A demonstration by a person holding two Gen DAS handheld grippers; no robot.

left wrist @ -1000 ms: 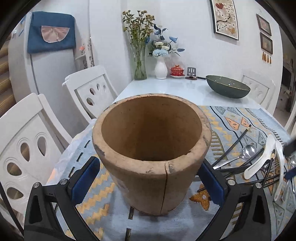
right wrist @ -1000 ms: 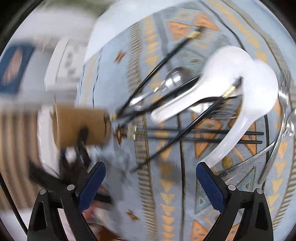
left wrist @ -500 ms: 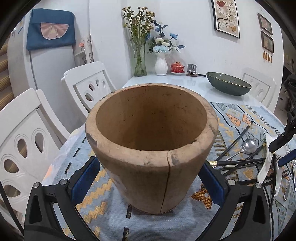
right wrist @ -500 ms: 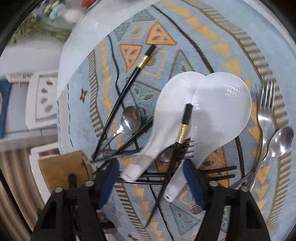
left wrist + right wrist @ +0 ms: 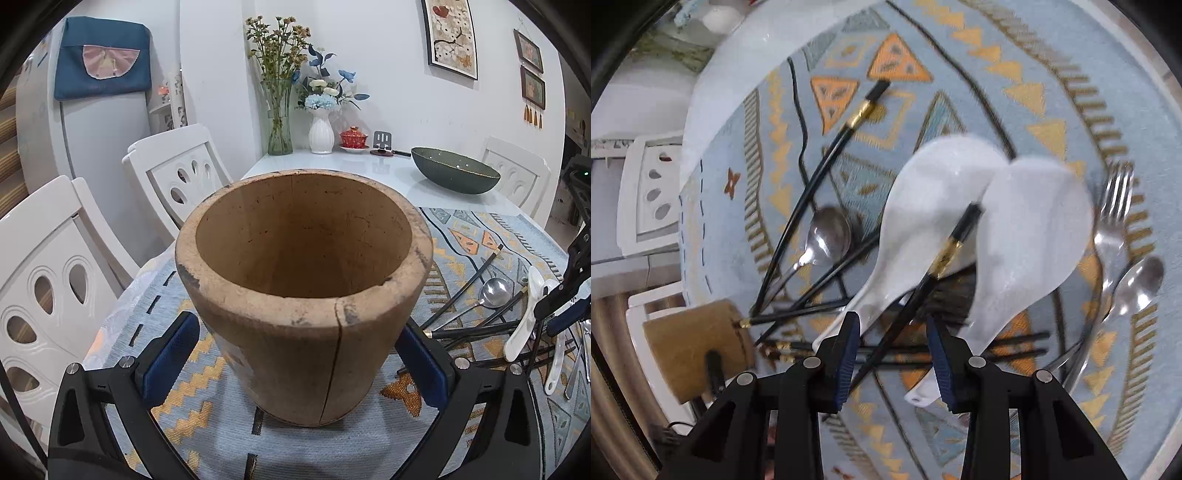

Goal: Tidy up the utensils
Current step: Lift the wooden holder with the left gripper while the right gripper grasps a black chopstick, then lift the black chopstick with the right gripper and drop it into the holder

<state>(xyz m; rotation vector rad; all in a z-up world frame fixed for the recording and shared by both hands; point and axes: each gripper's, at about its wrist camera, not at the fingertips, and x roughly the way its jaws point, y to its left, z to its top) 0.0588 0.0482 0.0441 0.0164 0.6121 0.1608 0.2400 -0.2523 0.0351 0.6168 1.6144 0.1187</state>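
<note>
White-walled dining room; white worktop (image 5: 369,166) with white chairs (image 5: 177,170) along one side and a patterned blue cloth (image 5: 1052,110) over the near end.

Item, wooden pot (image 5: 303,295): upright on the cloth, mouth open, a crack running down its near wall. My left fingers (image 5: 295,362) stand spread on either side of its lower half, both blue pads (image 5: 170,354) close against the wood; whether they press it I cannot tell.

Item, loose utensils: heaped on the cloth beside the pot, none inside it. Two white soup spoons (image 5: 923,221) lie side by side, bowls touching, across a tangle of black chopsticks (image 5: 827,162) with gold bands. One black chopstick (image 5: 923,280) rests slanting on top of the white spoons. One steel spoon (image 5: 827,236) lies among the chopsticks near the pot; a steel fork (image 5: 1112,214) and a second steel spoon (image 5: 1141,280) lie past the white spoons, on their far side from the pot.

Item, my right fingers (image 5: 892,354): pointed steeply down over the heap, jaws just closing and now fairly narrow, the lower length of the slanting chopstick running between the pads, which do not yet touch it.

Background, far end of worktop: dark green bowl (image 5: 454,173), glass vase of dried flowers (image 5: 279,129), white vase of blue flowers (image 5: 321,129), small red lidded cup (image 5: 354,136).
</note>
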